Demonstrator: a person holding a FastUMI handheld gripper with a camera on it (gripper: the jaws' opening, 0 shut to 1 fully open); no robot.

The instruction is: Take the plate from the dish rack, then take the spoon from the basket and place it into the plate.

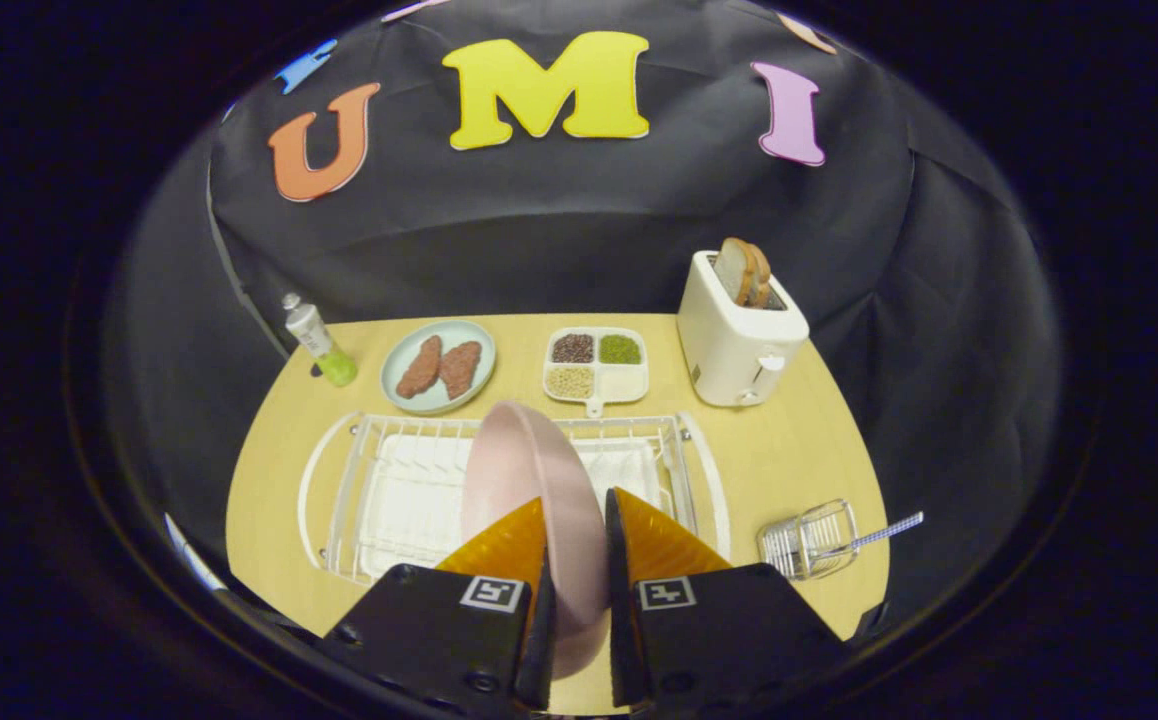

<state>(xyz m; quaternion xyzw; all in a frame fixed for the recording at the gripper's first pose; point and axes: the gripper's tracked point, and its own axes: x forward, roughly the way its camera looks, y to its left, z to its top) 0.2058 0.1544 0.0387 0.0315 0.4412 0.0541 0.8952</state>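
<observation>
While I watch the feed, my gripper (576, 515) has its two fingers closed to a narrow gap, both pressing on the round pale pink plate (529, 480), which stands on edge between them, over the white wire dish rack (399, 490) on the light wooden table (789, 450). Off beside the rack sits a small wire basket (807, 540) holding the spoon with a checked handle (879, 535), its handle poking out sideways. Beyond the rack I see a pale green plate with two brown cutlets (438, 366), a white four-compartment tray of grains (596, 364), a white toaster with bread slices (739, 335) and a small green-capped bottle (319, 342).
</observation>
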